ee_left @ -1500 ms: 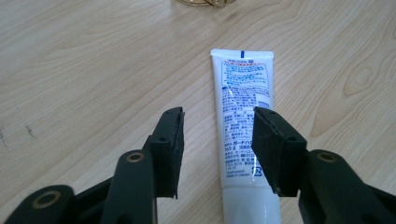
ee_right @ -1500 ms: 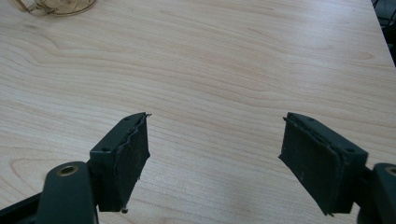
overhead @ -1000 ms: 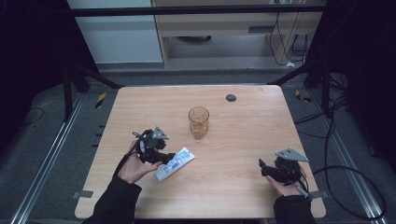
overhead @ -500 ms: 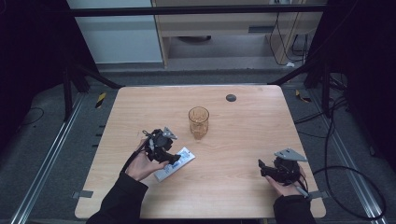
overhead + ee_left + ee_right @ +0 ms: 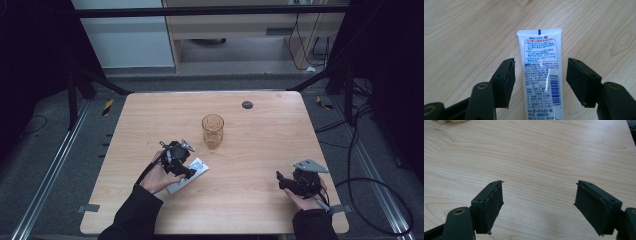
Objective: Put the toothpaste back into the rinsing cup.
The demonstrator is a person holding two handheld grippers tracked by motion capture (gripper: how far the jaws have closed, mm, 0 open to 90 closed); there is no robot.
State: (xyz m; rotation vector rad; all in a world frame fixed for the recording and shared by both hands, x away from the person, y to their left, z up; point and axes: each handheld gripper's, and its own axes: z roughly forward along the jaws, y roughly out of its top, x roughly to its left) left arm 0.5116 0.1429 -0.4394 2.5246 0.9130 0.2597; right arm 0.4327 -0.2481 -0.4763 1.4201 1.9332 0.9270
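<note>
Left gripper (image 5: 539, 80) hangs over the white tube (image 5: 541, 72), jaws spread to either side of it — clear gaps between both pads and the tube's sides, no contact seen. In the left gripper view the tube lies flat on the pale wood desk (image 5: 461, 30), crimped flat end pointing away from the gripper, printed back face up: blue and red text, a barcode near the right edge. Cap end runs out of the bottom of that view; cannot see it.

High view: left gripper (image 5: 189, 172) sits at the near-left part of the desk (image 5: 260, 125), held by the person's left hand (image 5: 157, 177), dark sleeve coming in from the bottom edge. Tube (image 5: 192, 170) lies slanted beneath it, partly covered by gripper and hand, one end showing toward the middle of the desk.

Right gripper (image 5: 537, 205) — jaws wide apart, nothing between them, bare wood below. In the high view it (image 5: 280, 181) rests low near the near-right corner of the desk, grey three-cornered plate on top, held in the right hand (image 5: 305, 197); well apart from the tube.

Amber drinking glass (image 5: 212, 131) stands upright near the desk's centre, just beyond the left gripper, not touching tube or gripper. Its rim edge peeks in at the top left of the right gripper view. Small dark round disc (image 5: 247, 104) lies farther back on the desk.
</note>
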